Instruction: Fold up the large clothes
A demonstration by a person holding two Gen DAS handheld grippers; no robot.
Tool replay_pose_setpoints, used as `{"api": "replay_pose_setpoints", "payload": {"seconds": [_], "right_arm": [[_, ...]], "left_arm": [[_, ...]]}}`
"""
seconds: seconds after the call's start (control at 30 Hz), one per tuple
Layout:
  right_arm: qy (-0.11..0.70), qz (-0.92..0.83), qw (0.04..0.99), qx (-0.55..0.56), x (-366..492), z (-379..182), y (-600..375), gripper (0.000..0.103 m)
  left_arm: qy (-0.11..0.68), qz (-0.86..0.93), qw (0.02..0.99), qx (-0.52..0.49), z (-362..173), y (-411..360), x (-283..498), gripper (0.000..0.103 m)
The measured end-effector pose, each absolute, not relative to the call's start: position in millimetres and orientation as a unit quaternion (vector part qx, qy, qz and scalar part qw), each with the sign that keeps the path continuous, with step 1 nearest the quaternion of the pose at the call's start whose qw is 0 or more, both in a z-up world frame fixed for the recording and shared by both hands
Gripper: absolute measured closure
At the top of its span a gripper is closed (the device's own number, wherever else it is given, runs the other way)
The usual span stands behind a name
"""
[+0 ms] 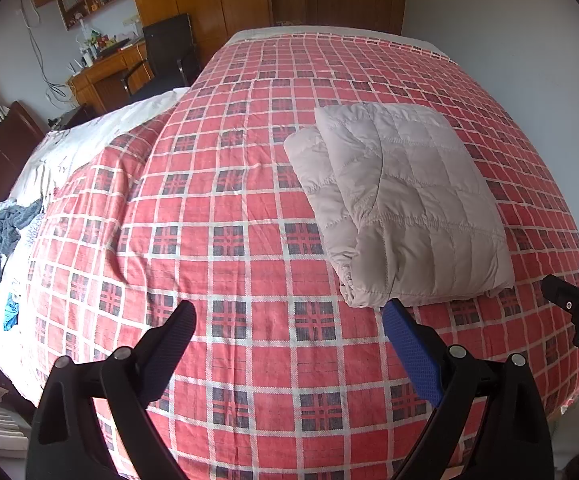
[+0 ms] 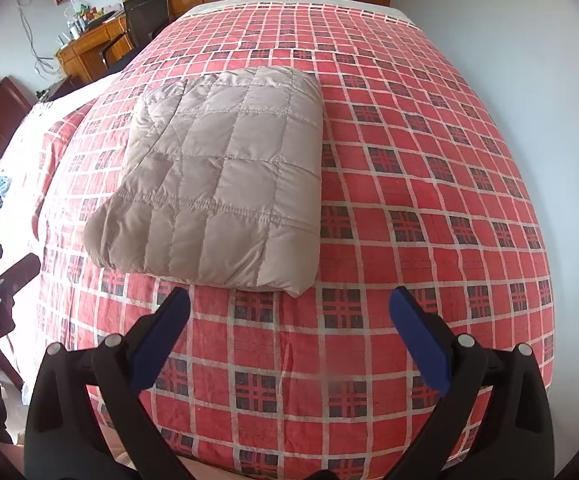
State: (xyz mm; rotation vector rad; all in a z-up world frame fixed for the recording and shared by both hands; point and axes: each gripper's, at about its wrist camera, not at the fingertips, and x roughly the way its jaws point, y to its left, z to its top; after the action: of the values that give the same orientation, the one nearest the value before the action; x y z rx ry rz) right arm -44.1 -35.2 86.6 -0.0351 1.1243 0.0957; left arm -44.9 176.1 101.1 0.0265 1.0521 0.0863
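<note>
The jacket (image 2: 217, 184) is a pale quilted garment, folded into a compact rectangular bundle. It lies flat on the bedspread (image 2: 429, 208), a red cover with a white and dark check. In the right wrist view the bundle fills the centre-left of the frame; in the left wrist view it sits right of centre (image 1: 401, 204). Its near edge is a rounded fold. The stacked layer edges face the left of the frame in the left wrist view.

Bare bedspread (image 1: 217, 216) surrounds the bundle on all sides. The widest open areas lie at the right of the right wrist view and at the left and bottom of the left wrist view.

The right hand-held gripper (image 2: 289, 304) has its fingers spread wide and holds nothing. Its tips sit just short of the bundle's near edge, apart from it. The left hand-held gripper (image 1: 289, 314) is also spread and empty; its blue finger (image 1: 409, 354) is near the bundle's near-left corner, not touching.

A white quilt (image 1: 89, 144) borders the bedspread at the left of the frame, with a grey garment (image 1: 5, 228) crumpled on it. A wooden desk (image 1: 105, 74) and a black chair (image 1: 165, 54) stand at upper left.
</note>
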Motion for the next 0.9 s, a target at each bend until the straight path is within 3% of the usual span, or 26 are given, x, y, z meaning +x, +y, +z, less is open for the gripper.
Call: {"api": "replay_pose_setpoints", "payload": {"seconds": [0.9], "right_arm": [[0.527,0.045,0.849,0.002,-40.8,85.4,-36.5,0.004]], "left_arm": [[0.505,0.039,0.862,0.011,98.7,176.4,-44.8,0.008]]}}
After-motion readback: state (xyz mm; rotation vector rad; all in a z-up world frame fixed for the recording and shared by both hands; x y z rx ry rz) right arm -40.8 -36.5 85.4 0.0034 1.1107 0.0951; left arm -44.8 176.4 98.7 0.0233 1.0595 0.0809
